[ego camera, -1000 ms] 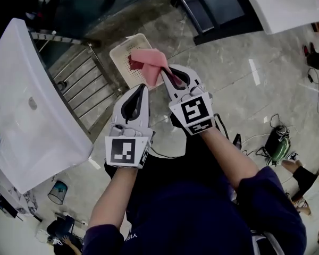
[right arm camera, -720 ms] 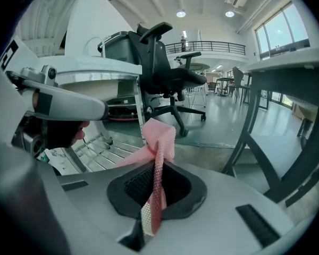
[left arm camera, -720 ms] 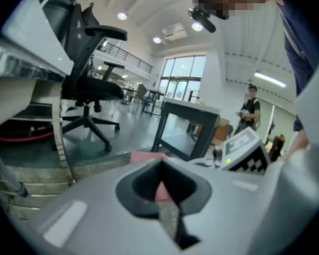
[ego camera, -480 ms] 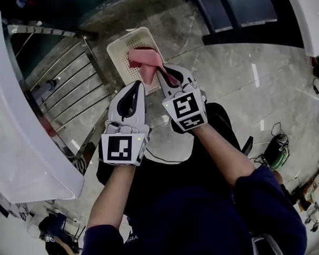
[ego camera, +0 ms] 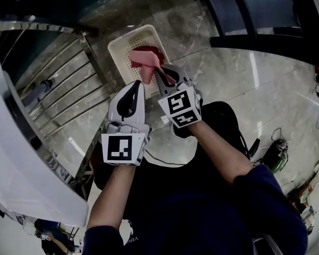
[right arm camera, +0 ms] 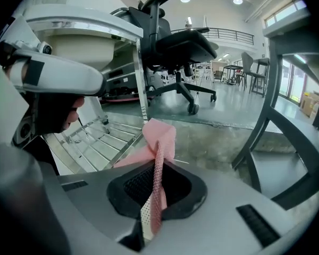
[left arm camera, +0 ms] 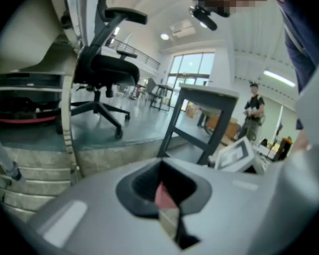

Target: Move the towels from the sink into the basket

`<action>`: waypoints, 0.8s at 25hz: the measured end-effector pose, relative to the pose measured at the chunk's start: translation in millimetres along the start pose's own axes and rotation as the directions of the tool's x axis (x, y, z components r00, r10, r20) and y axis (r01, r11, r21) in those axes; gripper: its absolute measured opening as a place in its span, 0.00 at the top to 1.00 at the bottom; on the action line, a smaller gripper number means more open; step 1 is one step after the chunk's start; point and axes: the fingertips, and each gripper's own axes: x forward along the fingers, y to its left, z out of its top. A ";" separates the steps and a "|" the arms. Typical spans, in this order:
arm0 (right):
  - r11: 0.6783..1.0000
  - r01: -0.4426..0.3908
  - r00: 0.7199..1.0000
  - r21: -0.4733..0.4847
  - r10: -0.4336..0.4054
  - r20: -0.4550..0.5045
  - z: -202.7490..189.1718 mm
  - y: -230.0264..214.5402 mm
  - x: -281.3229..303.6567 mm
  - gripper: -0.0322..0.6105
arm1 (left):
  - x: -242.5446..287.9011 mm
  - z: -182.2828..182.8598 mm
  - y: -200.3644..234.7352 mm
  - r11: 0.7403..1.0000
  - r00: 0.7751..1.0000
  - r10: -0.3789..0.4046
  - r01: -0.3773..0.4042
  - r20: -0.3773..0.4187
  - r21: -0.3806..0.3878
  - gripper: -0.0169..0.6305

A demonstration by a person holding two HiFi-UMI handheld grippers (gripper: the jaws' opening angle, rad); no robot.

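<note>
R gripper (ego camera: 158, 72) is pinching the pink towel (ego camera: 147, 62). Jaws are clamped narrow on a fold, w/ the cloth bunching up past the tips and a strip trailing back between the pads, clearest in the right gripper view (right arm camera: 154, 195). L gripper (ego camera: 140, 85) is riding just beside it, jaws together. A sliver of pink is showing at its slit in the left gripper view (left arm camera: 167, 206), but I can't tell if that's cloth being nipped or just seen past the tips, so I'm treating L as carrying nothing.

Towel is hanging in the air over the basket's near edge, not touching it as far as the head view is showing. Basket (ego camera: 122, 40) is sitting on the floor, beside the metal rack (ego camera: 69, 89). A dark red cloth (ego camera: 151, 49) is already lying inside, towards the far right corner.

Progress, approx.: one piece is looking done, this pink one is mid-transfer and needing only the drop & release. Sink (ego camera: 10, 142) is showing its outer rim only, at the left, so what's left inside is unknown.
</note>
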 end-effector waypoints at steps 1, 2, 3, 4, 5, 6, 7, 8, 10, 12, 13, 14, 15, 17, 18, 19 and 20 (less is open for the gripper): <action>1.000 -0.005 1.000 0.001 0.005 0.005 -0.4 1.1 3.9 0.92 | 1.6 -2.2 2.2 1.000 1.000 0.000 0.000 0.001 0.000 0.97; 1.000 -0.008 1.000 0.002 0.008 0.010 -0.5 1.7 7.4 0.92 | 3.2 -3.8 4.0 1.000 1.000 0.000 0.000 0.003 0.001 0.97; 1.000 -0.009 1.000 0.001 0.009 0.013 -0.3 1.9 10.3 0.92 | 4.9 -4.9 5.7 1.000 1.000 -0.001 0.001 0.005 0.003 0.97; 1.000 -0.009 1.000 0.000 0.009 0.015 -0.2 1.7 12.7 0.92 | 6.3 -5.9 7.4 1.000 1.000 -0.001 0.001 0.007 0.003 0.97; 1.000 -0.008 1.000 -0.001 0.008 0.017 -0.4 1.5 14.6 0.92 | 7.4 -7.0 8.9 1.000 1.000 0.001 -0.001 0.009 0.001 0.97; 1.000 -0.009 1.000 0.001 0.009 0.016 -1.0 1.7 16.2 0.92 | 8.1 -8.0 9.9 1.000 1.000 0.002 -0.002 0.009 -0.001 0.97; 1.000 -0.015 1.000 0.006 0.015 0.013 -2.1 2.5 17.6 0.92 | 8.5 -8.9 10.3 1.000 1.000 0.002 -0.002 0.009 -0.002 0.97; 1.000 -0.025 1.000 0.012 0.025 0.006 -3.6 3.9 19.1 0.92 | 8.7 -9.6 10.4 1.000 1.000 0.001 -0.001 0.009 -0.003 0.97; 0.998 -0.050 0.999 0.024 0.051 -0.011 -7.1 8.0 22.2 0.91 | 8.4 -10.4 10.4 1.000 1.000 -0.002 0.002 0.006 -0.006 0.97; 0.998 -0.064 0.998 0.030 0.065 -0.026 -9.1 11.3 22.8 0.76 | 6.5 -9.8 10.0 1.000 1.000 -0.004 0.004 0.003 -0.008 0.97; 0.998 -0.064 0.997 0.030 0.065 -0.029 -8.8 11.7 21.5 0.73 | 5.4 -8.7 9.6 1.000 1.000 -0.005 0.005 0.003 -0.009 0.97; 0.998 -0.060 0.998 0.028 0.061 -0.029 -7.5 11.4 19.4 0.73 | 4.0 -7.3 9.1 1.000 1.000 -0.006 0.006 0.002 -0.010 0.97; 0.998 -0.055 0.998 0.028 0.056 -0.026 -5.4 10.7 16.3 0.73 | 2.1 -5.6 8.4 1.000 1.000 -0.006 0.006 0.000 -0.012 0.97; 0.998 -0.047 0.999 0.031 0.048 -0.020 0.7 9.5 7.8 0.71 | -3.2 -1.2 6.2 1.000 1.000 -0.007 0.006 -0.009 -0.019 0.97; 0.999 -0.045 0.999 0.030 0.045 -0.018 4.6 8.9 2.4 0.71 | -6.5 2.4 4.5 1.000 1.000 -0.007 0.006 -0.012 -0.023 0.97; 0.999 -0.042 0.999 0.028 0.043 -0.017 9.5 8.3 -3.9 0.71 | -10.2 7.6 2.1 1.000 1.000 -0.007 0.007 -0.012 -0.027 0.97; 0.999 -0.039 0.999 0.025 0.039 -0.014 15.5 7.9 -11.4 0.71 | -14.4 14.4 -1.0 1.000 1.000 -0.008 0.008 -0.011 -0.030 0.97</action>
